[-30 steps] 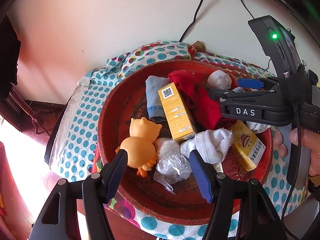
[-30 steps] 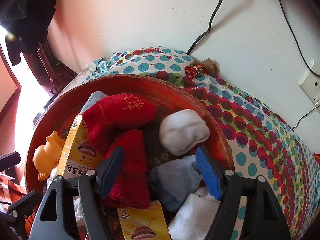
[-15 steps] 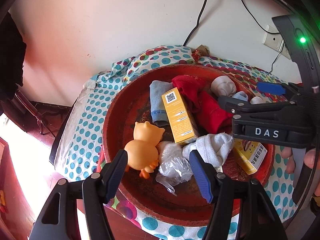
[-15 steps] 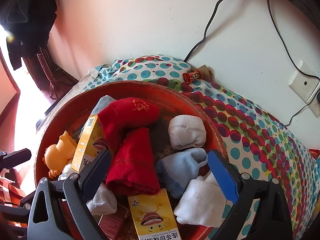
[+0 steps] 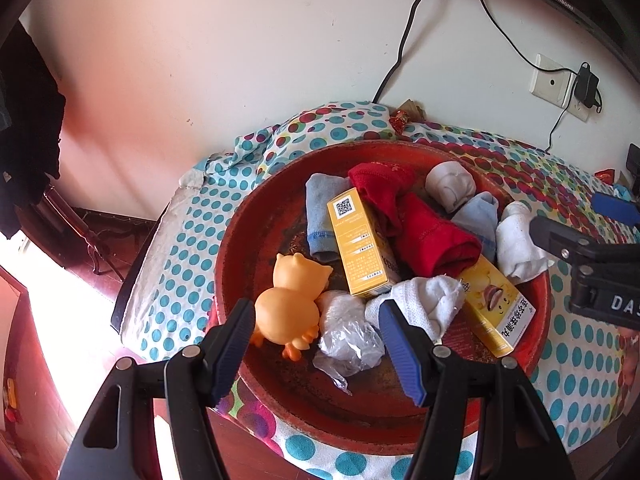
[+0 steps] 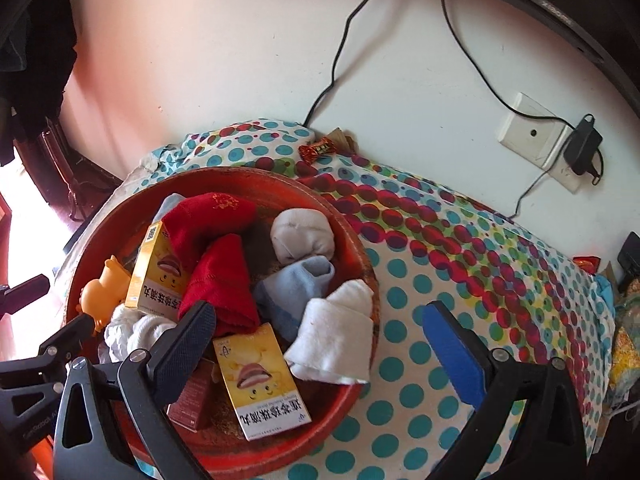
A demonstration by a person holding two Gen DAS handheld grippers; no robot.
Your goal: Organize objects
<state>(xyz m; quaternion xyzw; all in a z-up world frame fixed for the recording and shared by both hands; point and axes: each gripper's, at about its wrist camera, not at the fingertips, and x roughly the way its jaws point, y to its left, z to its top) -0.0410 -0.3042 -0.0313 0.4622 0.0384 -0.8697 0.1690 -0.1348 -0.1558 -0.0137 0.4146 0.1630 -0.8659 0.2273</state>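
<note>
A: Left claw (image 5: 314, 312) first: spread wide, clamped on nothing, hanging over the near side of the red basin (image 5: 226, 264), framing the orange duck (image 5: 290, 300) and the crumpled plastic bag (image 5: 348, 328).

B: And the right claw (image 6: 316, 312)?

A: Also apart and empty. Straddling the basin's right rim, with one pad over the red socks (image 6: 218, 276) and the other out over the spotted cloth (image 6: 460, 280) on the counter.

B: Why so high and so wide?

A: Probably to take in the whole heap. Hard to single out one piece otherwise, given the tangle.

B: Where are the things to organize?

A: All piled in the basin. Two yellow boxes, one (image 5: 360, 244) leaning across a blue sock (image 5: 320, 216), the other (image 6: 260, 380) flat near the front rim. A rolled white sock (image 6: 302, 236) at the back, a pale blue sock (image 6: 292, 288) beside it, and a folded white sock (image 6: 336, 340) draped over the rim. Only a red candy (image 6: 318, 148) lying outside, by the wall.

B: Gathered up, then, or waiting to be sorted out?

A: Cannot say from this. Fits a heap just collected into the basin as well as a jumble meant to be taken apart by kind.

B: Any handling worries?

A: Likely, yes: soft socks overlapping the boxes, so easy to drag a neighbour along; a slippery bag too.
</note>
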